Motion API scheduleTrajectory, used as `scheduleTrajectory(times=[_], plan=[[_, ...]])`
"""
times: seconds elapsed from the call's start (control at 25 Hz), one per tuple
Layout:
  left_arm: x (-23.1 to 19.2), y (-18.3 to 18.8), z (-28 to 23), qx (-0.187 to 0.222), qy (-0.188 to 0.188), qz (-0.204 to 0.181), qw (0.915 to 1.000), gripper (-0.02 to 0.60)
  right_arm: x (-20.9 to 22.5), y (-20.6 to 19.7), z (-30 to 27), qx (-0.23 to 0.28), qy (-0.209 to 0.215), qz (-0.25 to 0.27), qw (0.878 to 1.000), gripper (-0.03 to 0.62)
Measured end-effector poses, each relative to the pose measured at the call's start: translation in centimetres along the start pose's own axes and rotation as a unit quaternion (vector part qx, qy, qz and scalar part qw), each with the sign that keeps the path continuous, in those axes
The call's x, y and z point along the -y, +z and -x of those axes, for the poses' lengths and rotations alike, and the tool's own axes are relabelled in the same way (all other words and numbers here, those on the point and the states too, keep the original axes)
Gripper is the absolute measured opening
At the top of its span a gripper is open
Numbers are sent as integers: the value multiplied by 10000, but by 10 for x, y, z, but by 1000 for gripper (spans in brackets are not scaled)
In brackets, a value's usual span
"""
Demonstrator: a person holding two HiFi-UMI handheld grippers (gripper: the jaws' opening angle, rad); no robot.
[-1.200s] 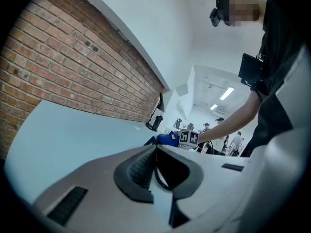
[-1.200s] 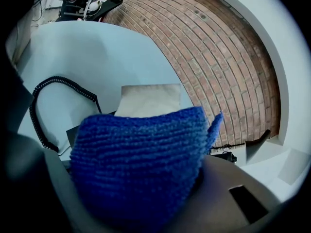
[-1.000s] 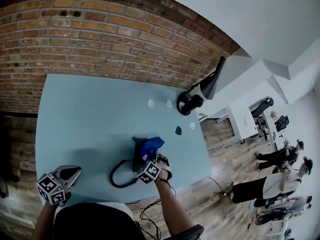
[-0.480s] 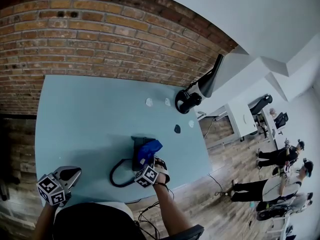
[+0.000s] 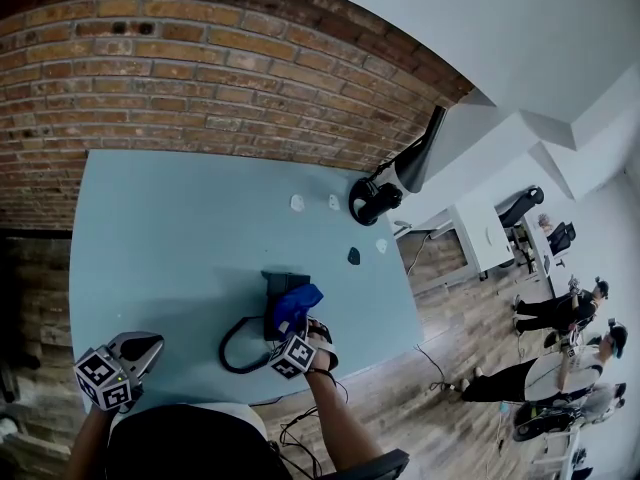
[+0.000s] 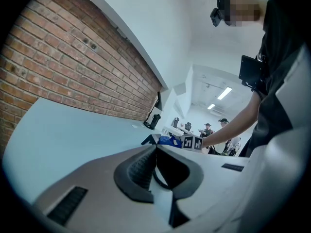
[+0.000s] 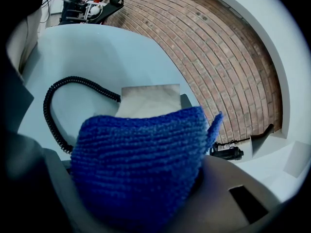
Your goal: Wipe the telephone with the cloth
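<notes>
A dark telephone (image 5: 276, 286) with a coiled black cord (image 5: 232, 346) lies near the front of the pale blue table (image 5: 170, 238). My right gripper (image 5: 300, 330) is shut on a blue knitted cloth (image 5: 294, 304) and holds it on the telephone's near side. In the right gripper view the blue cloth (image 7: 141, 154) fills the jaws, with the telephone's pale top (image 7: 148, 100) and the cord (image 7: 53, 110) behind it. My left gripper (image 5: 140, 350) hovers at the table's front left corner, jaws shut and holding nothing (image 6: 155, 171).
A black handheld vacuum (image 5: 378, 200) rests at the table's far right edge. Small white bits (image 5: 298, 204) and a dark scrap (image 5: 353, 257) lie near it. A brick wall (image 5: 200, 68) runs behind the table. People (image 5: 560, 313) stand on the wooden floor at right.
My right gripper with the blue cloth has slid slightly left and nearer across the telephone. The left gripper has stayed in place.
</notes>
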State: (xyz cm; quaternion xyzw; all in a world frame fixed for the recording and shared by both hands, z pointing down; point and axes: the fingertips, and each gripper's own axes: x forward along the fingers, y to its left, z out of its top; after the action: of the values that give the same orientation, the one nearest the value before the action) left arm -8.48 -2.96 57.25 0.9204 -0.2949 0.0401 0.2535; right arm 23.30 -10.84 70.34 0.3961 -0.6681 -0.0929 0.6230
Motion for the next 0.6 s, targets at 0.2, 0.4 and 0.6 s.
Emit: scheduleTrajectory(times=[0.2,0.4,0.6], plan=[[0,-1,0,-5,-3,5,10000,26,-3,0,1,21,33,-53,10000,69],[2,-1,0,-22,-18,-20,10000,26,-7,-2,4,-4,36,-114,9999,69],[0,-1,-1,-24,-34,-25,10000,26,-12,-3,2,-12,65,-178,9998,69]])
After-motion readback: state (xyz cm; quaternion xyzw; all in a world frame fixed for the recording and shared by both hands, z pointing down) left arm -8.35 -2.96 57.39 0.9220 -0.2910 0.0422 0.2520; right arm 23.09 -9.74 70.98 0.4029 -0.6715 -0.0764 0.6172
